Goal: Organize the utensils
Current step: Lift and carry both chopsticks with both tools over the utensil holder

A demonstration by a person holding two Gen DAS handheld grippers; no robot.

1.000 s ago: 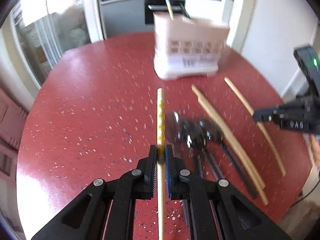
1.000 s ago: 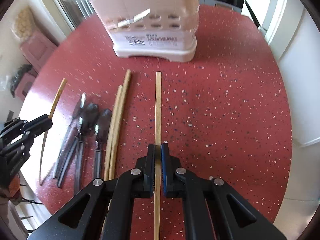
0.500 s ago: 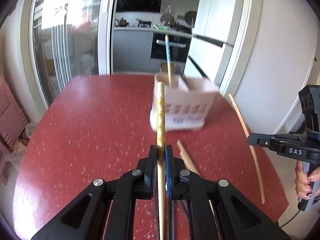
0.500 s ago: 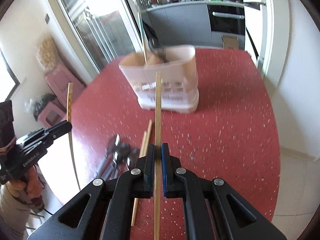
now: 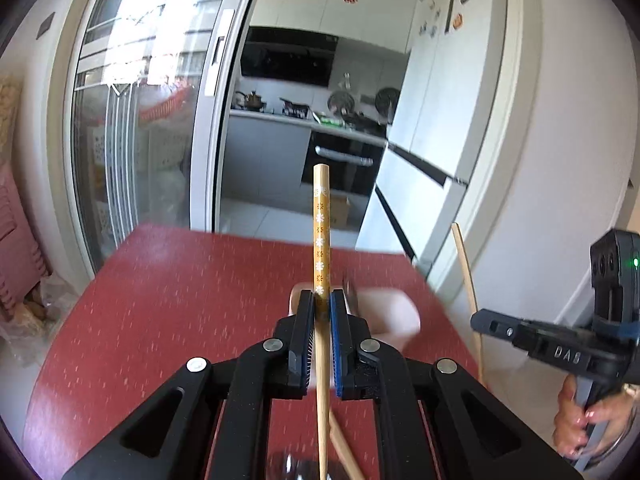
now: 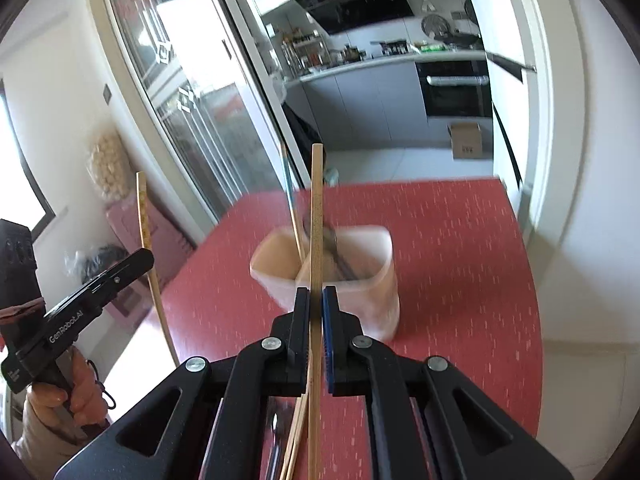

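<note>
both grippers have risen off the table since the earlier frames, each carrying its chopstick up with it. a second ago the sticks lay flat on the red table [image 6: 460, 240] with the jaws pinched around them; now they stand tilted up against the kitchen background, and the white utensil holder [image 6: 372, 280] has dropped from the top of each view to just beyond the fingertips.

left gripper [image 5: 320, 300] is pressed shut on the flower-patterned chopstick [image 5: 321, 224], which rises above the jaws and runs back between the fingers. right gripper [image 6: 316, 296] is likewise clamped on the plain wooden chopstick [image 6: 316, 208]. each gripper also shows in the other's view, off to the side with its stick held up.

as for progress, the holder already has a blue-tipped stick [image 6: 289, 196] and some dark utensils in it, blurred. neither carried chopstick is in the holder yet; both hang above the table short of it. more wooden chopsticks [image 6: 296, 432] and what looks like a dark utensil remain on the table at the bottom of both views, so i judge the task partly done, with these two drops and the leftovers still to go.
</note>
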